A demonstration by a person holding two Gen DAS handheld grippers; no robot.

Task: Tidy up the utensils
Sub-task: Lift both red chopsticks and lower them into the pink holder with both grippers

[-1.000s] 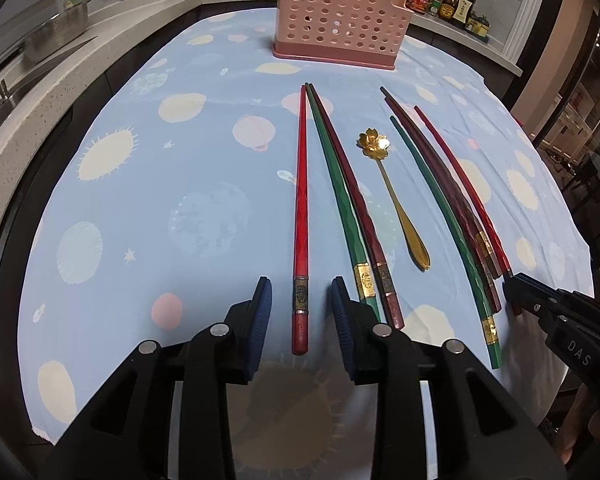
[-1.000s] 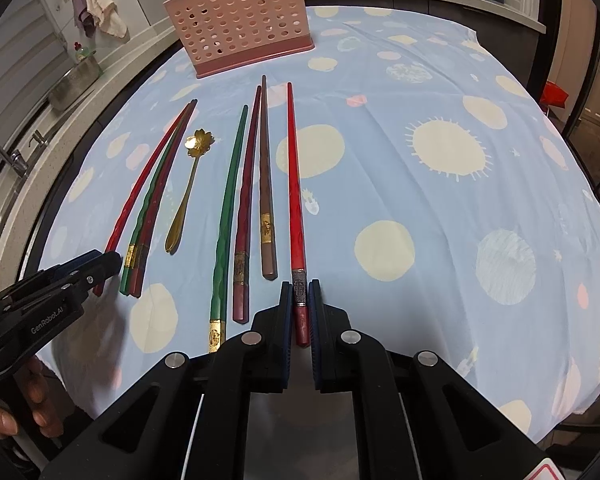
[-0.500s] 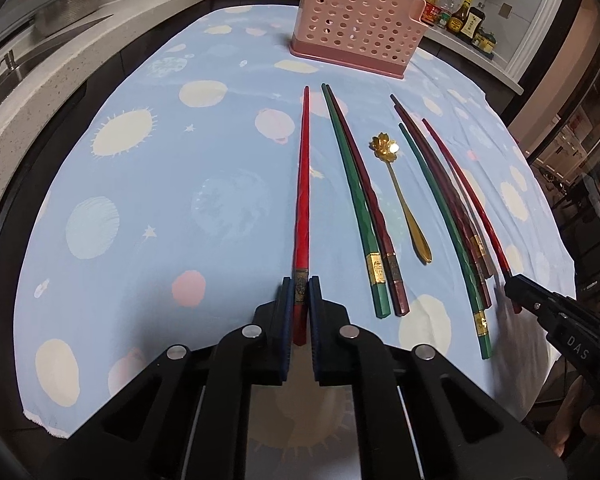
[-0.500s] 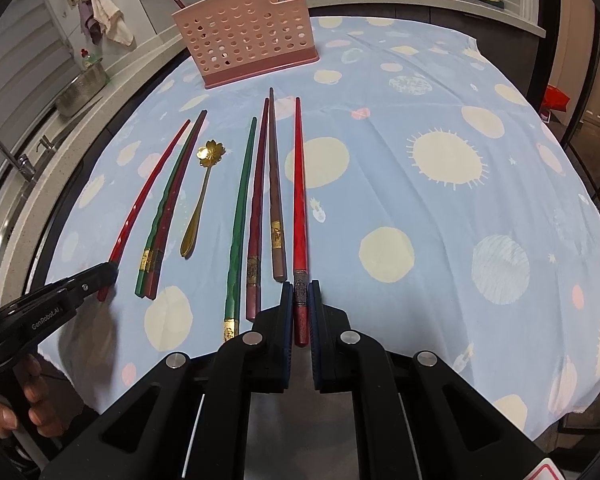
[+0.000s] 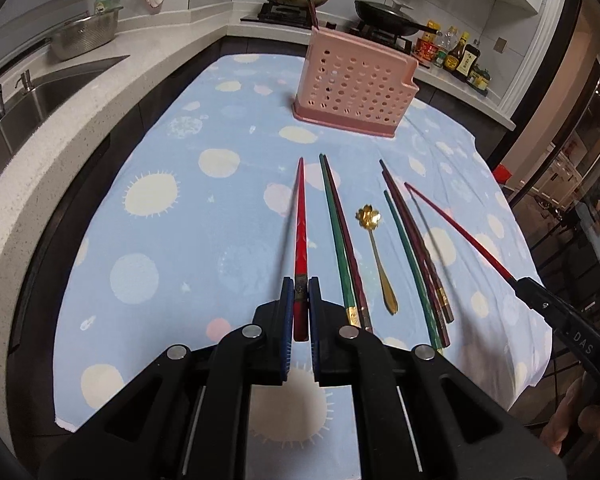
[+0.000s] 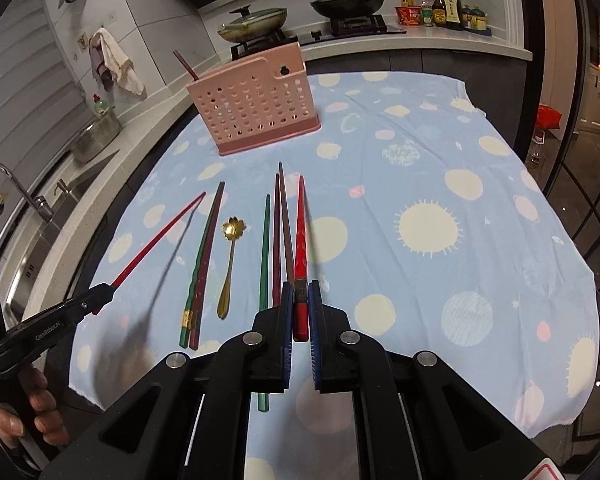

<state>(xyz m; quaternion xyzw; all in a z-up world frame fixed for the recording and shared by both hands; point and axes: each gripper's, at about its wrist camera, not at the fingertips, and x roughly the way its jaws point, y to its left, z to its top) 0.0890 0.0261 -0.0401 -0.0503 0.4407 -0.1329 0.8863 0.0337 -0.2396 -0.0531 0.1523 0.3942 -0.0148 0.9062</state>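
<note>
Step in hand: both claws carry one red chopstick each, lifted off the bench toward the holder.

Left claw (image 5: 299,306) is clamped on the butt of a red chopstick (image 5: 300,236), tip raised and casting a shadow on the blue cloth (image 5: 172,256). Between the claws, green and dark-red chopsticks (image 5: 342,240) and a gold spoon (image 5: 376,252) lie on the cloth. Right claw (image 6: 300,306) likewise grips a second red chopstick (image 6: 300,236), also raised. Judged next move: carry both forward, tip them upright, and lower them into the pink holder (image 5: 354,84) without striking its rim. The holder stands at the far end and has one dark stick (image 6: 185,65) protruding; other contents are hidden.
</note>
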